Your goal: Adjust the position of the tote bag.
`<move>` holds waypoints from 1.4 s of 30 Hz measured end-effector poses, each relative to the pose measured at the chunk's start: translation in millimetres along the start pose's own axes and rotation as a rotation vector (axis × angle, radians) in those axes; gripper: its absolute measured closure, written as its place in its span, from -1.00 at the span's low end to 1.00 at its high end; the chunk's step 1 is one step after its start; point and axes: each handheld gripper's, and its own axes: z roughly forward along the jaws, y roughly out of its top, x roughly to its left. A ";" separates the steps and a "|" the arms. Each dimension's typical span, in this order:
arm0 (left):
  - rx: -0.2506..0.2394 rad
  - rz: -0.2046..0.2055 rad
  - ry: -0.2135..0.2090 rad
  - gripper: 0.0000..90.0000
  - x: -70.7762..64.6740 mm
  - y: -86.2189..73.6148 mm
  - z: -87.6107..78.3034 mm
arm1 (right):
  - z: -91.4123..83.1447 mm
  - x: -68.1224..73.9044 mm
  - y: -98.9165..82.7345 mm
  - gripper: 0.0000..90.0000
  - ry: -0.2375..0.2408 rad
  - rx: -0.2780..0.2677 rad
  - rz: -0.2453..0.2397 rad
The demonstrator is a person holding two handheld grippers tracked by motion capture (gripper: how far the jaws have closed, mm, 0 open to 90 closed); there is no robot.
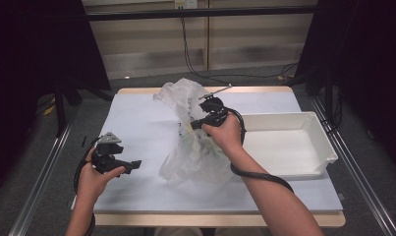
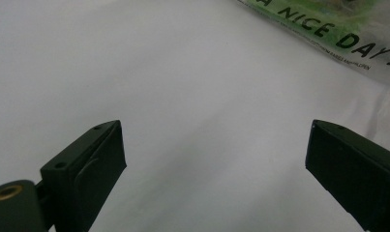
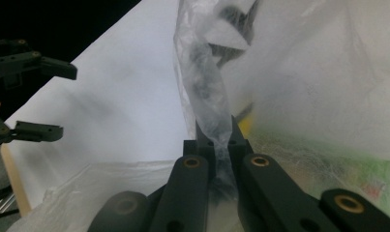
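Note:
A clear, crumpled plastic bag [image 1: 190, 152] with green and black print stands in the middle of the white table [image 1: 136, 118]. My right gripper [image 1: 195, 124] is shut on a twisted strip of the bag's film near its upper part; in the right gripper view the jaws [image 3: 216, 140] pinch that strip of the bag [image 3: 202, 87] between them. My left gripper [image 1: 134, 166] hovers low at the table's left, open and holding nothing, with its jaws pointing toward the bag. In the left gripper view its jaws [image 2: 214, 140] stand wide apart over bare table, with the printed bag [image 2: 328, 24] at the top right.
A white rectangular tray [image 1: 328, 142] lies at the right of the table, close behind my right hand. My right gripper's cable loops under that forearm. Black stands and curtains flank the table at both sides.

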 end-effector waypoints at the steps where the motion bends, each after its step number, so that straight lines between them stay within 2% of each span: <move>1: 0.006 0.008 -0.003 -0.85 0.5 0.0 -0.5 | -0.2 1.1 0.8 1.00 0.005 0.000 -0.006; 5: -0.005 0.007 -0.003 -0.85 0.4 -0.2 -0.8 | -4.1 7.2 6.5 1.00 0.035 -0.002 -0.016; 6: -0.001 0.014 -0.009 -0.84 1.1 -0.1 -1.7 | -6.0 10.4 10.1 1.00 0.067 0.011 -0.037; 9: -0.009 0.006 0.002 -0.85 1.2 0.0 -3.1 | -9.3 15.4 13.5 1.00 0.086 0.004 -0.052; 10: -0.011 0.005 0.004 -0.85 1.3 -0.1 -3.8 | -10.4 18.2 15.7 1.00 0.098 0.009 -0.074; 11: -0.018 0.002 0.004 -0.85 2.0 -0.3 -4.3 | -10.6 24.1 18.9 1.00 0.133 0.003 -0.095; 12: -0.023 -0.004 0.011 -0.85 1.9 -0.3 -5.0 | -10.6 24.1 18.9 1.00 0.133 0.003 -0.095; 14: -0.022 -0.004 0.014 -0.85 2.6 0.0 -7.0 | -6.5 30.0 20.8 0.99 0.162 -0.010 -0.132; 16: -0.021 -0.002 0.012 -0.85 2.9 -0.4 -6.7 | -4.1 29.6 20.6 0.98 0.174 -0.014 -0.136; 18: -0.023 -0.006 0.013 -0.85 2.6 -0.8 -5.4 | 0.3 27.5 18.4 0.82 0.156 -0.027 -0.146; 19: -0.003 0.009 0.012 -0.85 3.2 -0.6 -6.1 | 0.3 27.5 18.4 0.82 0.156 -0.027 -0.146; 20: -0.005 0.010 0.008 -0.85 3.4 -0.7 -5.6 | 1.3 26.1 16.1 0.71 0.148 -0.030 -0.148; 22: -0.008 0.004 0.011 -0.85 3.3 -0.8 -5.2 | 2.0 25.3 14.8 0.66 0.153 -0.029 -0.149; 24: -0.009 0.003 0.011 -0.85 3.3 -0.9 -4.8 | 0.5 23.4 10.5 0.42 0.147 -0.032 -0.145; 25: -0.011 0.003 0.010 -0.85 3.2 -1.0 -4.4 | 0.5 23.4 10.5 0.42 0.147 -0.032 -0.145; 26: -0.015 0.003 0.017 -0.84 2.4 -1.1 -3.9 | -0.3 22.6 9.2 0.26 0.150 -0.037 -0.147; 29: -0.015 0.004 0.008 -0.84 1.4 -0.3 -4.7 | -5.2 19.6 2.8 0.03 0.145 -0.036 -0.131; 36: -0.022 0.017 0.008 -0.83 -3.8 0.9 -5.6 | -11.3 19.6 -7.0 -0.06 0.157 -0.023 -0.137; 41: -0.051 0.016 0.001 -0.79 -6.3 -0.1 -2.6 | -16.0 16.6 -14.4 -0.07 0.146 -0.022 -0.145; 42: -0.053 0.023 0.000 -0.78 -7.7 0.6 -1.8 | -16.6 16.3 -15.2 -0.07 0.146 -0.026 -0.133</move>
